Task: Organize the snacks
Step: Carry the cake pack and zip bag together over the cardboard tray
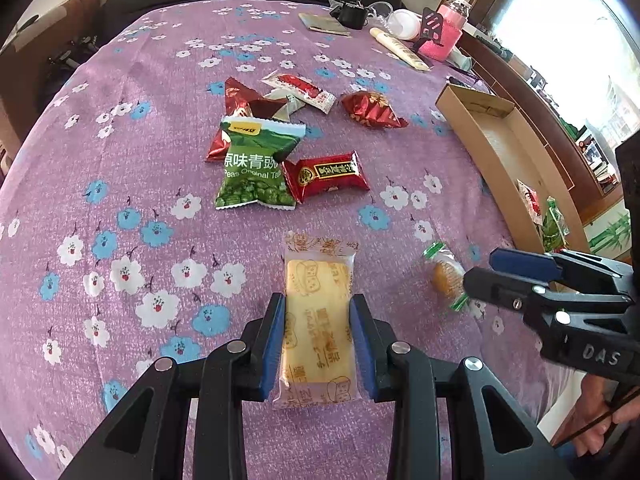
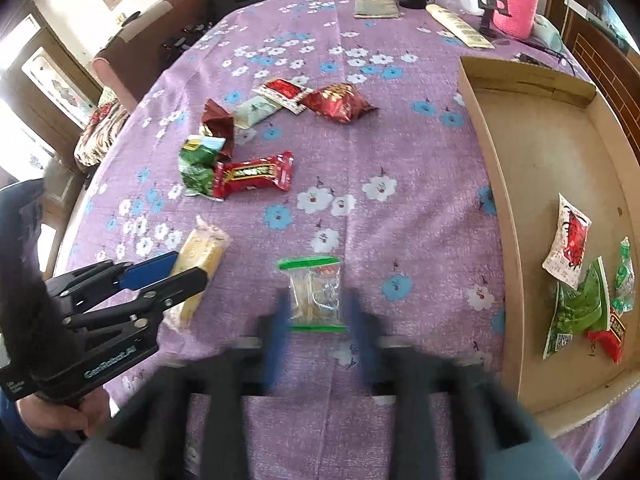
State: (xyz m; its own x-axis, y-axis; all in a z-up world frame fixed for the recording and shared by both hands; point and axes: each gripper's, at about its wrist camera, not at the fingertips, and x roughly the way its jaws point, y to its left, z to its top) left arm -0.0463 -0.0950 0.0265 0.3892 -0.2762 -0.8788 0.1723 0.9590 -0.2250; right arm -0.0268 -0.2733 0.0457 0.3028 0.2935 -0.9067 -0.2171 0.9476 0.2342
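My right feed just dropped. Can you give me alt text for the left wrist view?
The left tongs are shut on a pale yellow wafer packet over a purple flowered tablecloth. To the right, the right tongs reach a small green-edged biscuit packet beside a cardboard tray; more snacks lie beyond.

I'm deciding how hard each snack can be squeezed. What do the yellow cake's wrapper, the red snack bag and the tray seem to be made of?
Yellow cake wrapper: thin, clear, printed plastic film; the cake shows through.
Red snack bag: probably foil-lined plastic; crinkled, with bright glints.
Tray: plain brown cardboard, matte, with folded walls.
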